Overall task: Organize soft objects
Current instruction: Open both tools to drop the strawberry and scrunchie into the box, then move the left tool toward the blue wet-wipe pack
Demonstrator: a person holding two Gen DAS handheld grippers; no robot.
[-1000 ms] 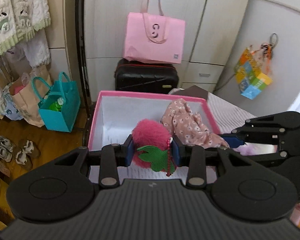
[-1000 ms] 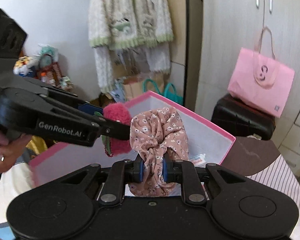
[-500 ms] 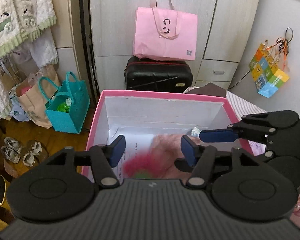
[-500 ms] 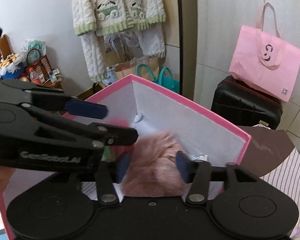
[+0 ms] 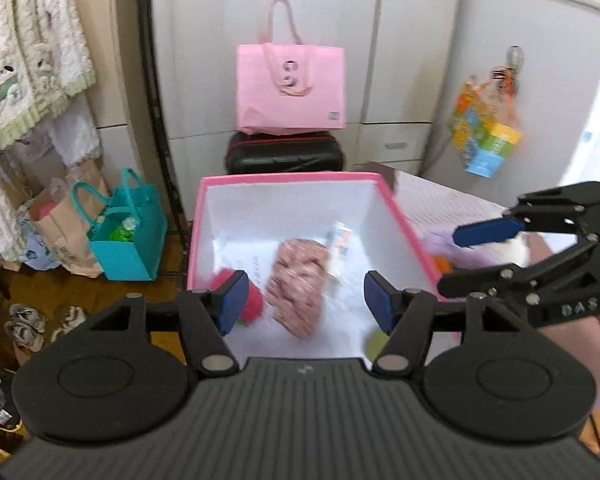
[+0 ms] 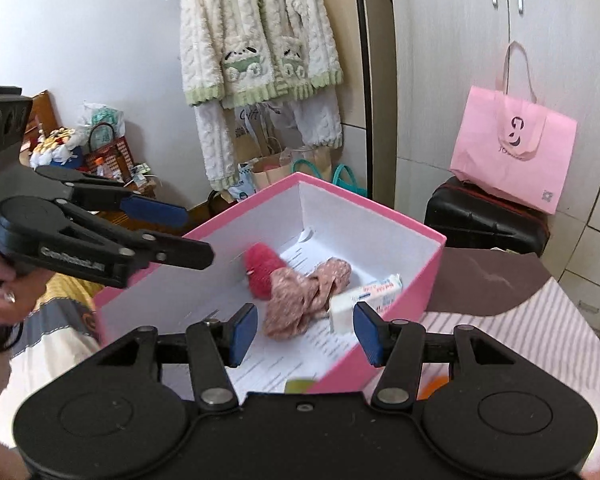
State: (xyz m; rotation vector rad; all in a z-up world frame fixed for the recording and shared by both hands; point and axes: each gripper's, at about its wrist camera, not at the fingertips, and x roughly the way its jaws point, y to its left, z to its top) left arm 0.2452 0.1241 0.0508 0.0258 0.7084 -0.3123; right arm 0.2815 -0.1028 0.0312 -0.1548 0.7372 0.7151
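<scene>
Claws: left claw (image 5: 302, 300) and right claw (image 6: 304, 334) are held wide, empty, above pink box (image 6: 380, 216). Floral scrunchie (image 6: 306, 296) and red pompom (image 6: 262, 270) are deposited inside. Next item is best gripped centrally, released low.

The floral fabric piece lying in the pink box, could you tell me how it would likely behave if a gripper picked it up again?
The floral fabric piece lies crumpled in folds, so it would probably droop limply from a pinch. It looks thin and gathered, so likely light. It touches the fuzzy red toy and the white packet, which it might nudge.
</scene>
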